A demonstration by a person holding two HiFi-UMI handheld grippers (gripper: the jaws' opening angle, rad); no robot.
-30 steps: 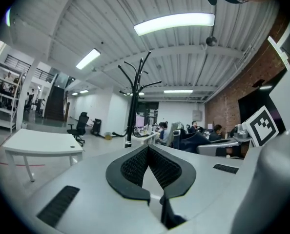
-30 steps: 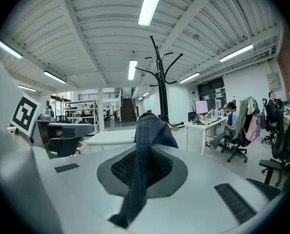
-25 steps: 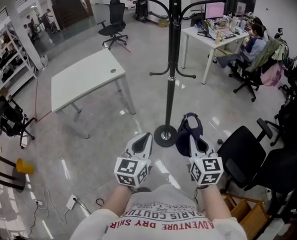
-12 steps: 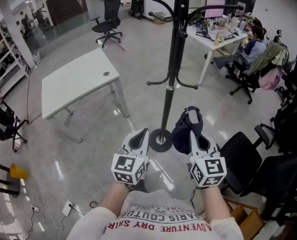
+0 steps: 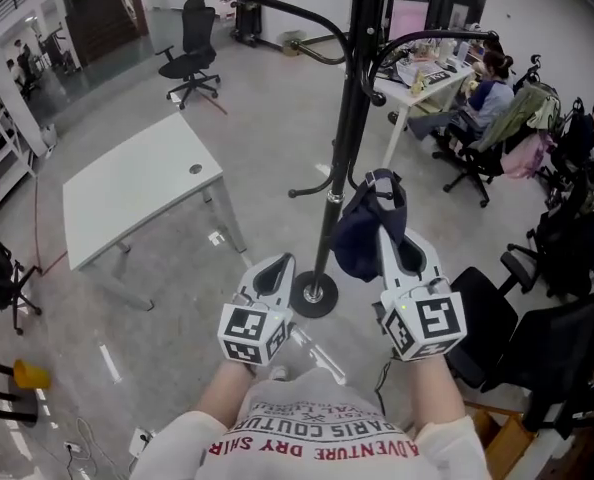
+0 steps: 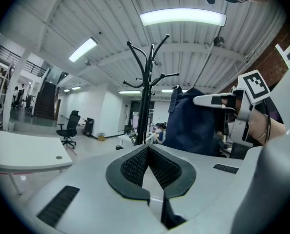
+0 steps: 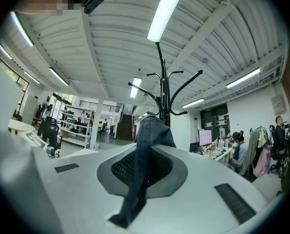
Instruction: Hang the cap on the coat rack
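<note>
Right gripper: jaws are clenched on the cap. In the right gripper view a fold of dark blue denim is pinched between the pads and runs out past the tips. In the head view the rest of the cap is seen bunched over the jaw tips and hanging toward the left gripper's side.

Cap position: raised above the floor, just beside the pole of the coat rack, below the curved upper hooks. It is on no hook. Contact with the pole cannot be told.

Left gripper: jaws are pressed together, with nothing between them. It is held lower than the right gripper, on the other side of the pole and above the rack's round base.
</note>
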